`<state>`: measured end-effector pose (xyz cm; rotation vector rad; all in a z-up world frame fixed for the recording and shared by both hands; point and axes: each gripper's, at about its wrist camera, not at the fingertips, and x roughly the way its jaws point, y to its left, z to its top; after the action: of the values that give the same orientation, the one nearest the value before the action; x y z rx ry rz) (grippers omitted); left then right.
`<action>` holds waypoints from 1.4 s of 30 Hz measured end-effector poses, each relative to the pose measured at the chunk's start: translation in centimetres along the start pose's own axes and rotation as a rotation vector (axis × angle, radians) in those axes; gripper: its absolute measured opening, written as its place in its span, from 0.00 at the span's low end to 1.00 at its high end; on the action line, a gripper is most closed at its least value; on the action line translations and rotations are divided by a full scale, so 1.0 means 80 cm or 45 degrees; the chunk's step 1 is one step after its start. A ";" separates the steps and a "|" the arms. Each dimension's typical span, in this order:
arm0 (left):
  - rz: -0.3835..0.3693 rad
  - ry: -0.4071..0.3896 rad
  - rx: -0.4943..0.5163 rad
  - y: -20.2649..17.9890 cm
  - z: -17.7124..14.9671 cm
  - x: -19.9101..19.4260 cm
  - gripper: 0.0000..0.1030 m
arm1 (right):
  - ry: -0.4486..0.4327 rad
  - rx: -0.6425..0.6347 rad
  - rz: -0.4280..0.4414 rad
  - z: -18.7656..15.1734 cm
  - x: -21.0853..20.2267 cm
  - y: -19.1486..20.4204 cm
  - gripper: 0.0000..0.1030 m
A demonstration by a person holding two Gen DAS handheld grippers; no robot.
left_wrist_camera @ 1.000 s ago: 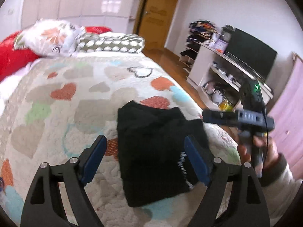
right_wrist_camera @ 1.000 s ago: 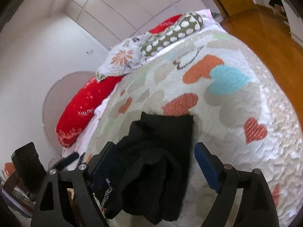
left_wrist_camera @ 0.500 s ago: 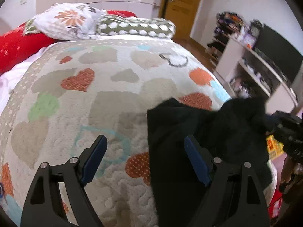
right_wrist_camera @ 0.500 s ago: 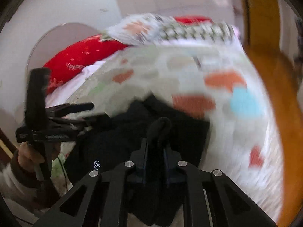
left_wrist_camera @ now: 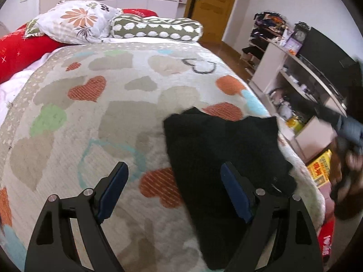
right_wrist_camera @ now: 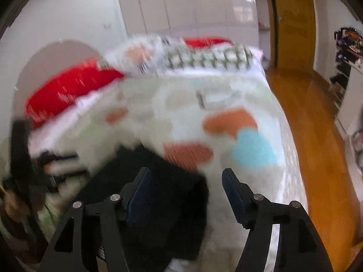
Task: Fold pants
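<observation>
The black pants (left_wrist_camera: 222, 149) lay folded on the bedspread (left_wrist_camera: 95, 117) near the bed's right-hand edge, well below the pillows (left_wrist_camera: 77, 22). The left tongs (left_wrist_camera: 174, 192) hung spread above them, pinching nothing, one blue pad over the cloth. The right tongs (right_wrist_camera: 186, 195), blurred, had just been opening; they stood apart, with no cloth caught between the pads.

Both wrist views angled down, close over bed (left_wrist_camera: 95, 117), right view blurred, perhaps nearer
</observation>
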<state>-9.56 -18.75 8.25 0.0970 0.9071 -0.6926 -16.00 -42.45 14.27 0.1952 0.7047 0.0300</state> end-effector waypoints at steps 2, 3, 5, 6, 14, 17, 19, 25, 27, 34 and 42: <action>-0.033 0.008 -0.016 -0.006 -0.008 -0.004 0.81 | 0.032 -0.060 0.121 0.020 0.021 0.020 0.66; -0.054 0.015 -0.028 -0.009 -0.012 -0.005 0.81 | 0.051 -0.098 0.155 0.025 0.036 0.030 0.66; -0.084 0.034 -0.060 -0.010 -0.020 -0.004 0.81 | 0.153 -0.190 0.194 0.034 0.086 0.053 0.62; -0.090 0.045 -0.077 -0.010 -0.024 -0.002 0.82 | 0.203 -0.207 0.219 0.034 0.105 0.062 0.61; -0.170 0.094 -0.173 -0.004 -0.050 0.008 0.82 | 0.438 -0.479 0.175 0.003 0.194 0.110 0.06; -0.178 0.094 -0.203 -0.004 -0.059 0.016 0.83 | 0.346 -0.445 0.177 0.017 0.192 0.116 0.06; -0.182 0.109 -0.214 -0.004 -0.062 0.023 0.84 | 0.341 -0.399 0.158 0.016 0.207 0.111 0.06; -0.152 0.108 -0.162 -0.007 -0.044 0.003 0.84 | 0.267 -0.244 0.134 0.027 0.179 0.082 0.24; -0.123 0.047 -0.153 -0.005 -0.031 -0.011 0.84 | 0.193 -0.208 0.134 0.032 0.122 0.067 0.37; -0.026 0.047 -0.130 -0.007 -0.014 0.011 0.84 | 0.236 -0.226 0.108 -0.036 0.042 0.068 0.50; -0.028 0.110 -0.122 -0.015 -0.033 0.024 0.84 | 0.257 -0.143 0.034 -0.109 0.021 0.037 0.49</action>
<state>-11.32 -19.72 5.39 0.0319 1.0242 -0.6677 -20.19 -37.89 7.28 0.0943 0.8995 0.1155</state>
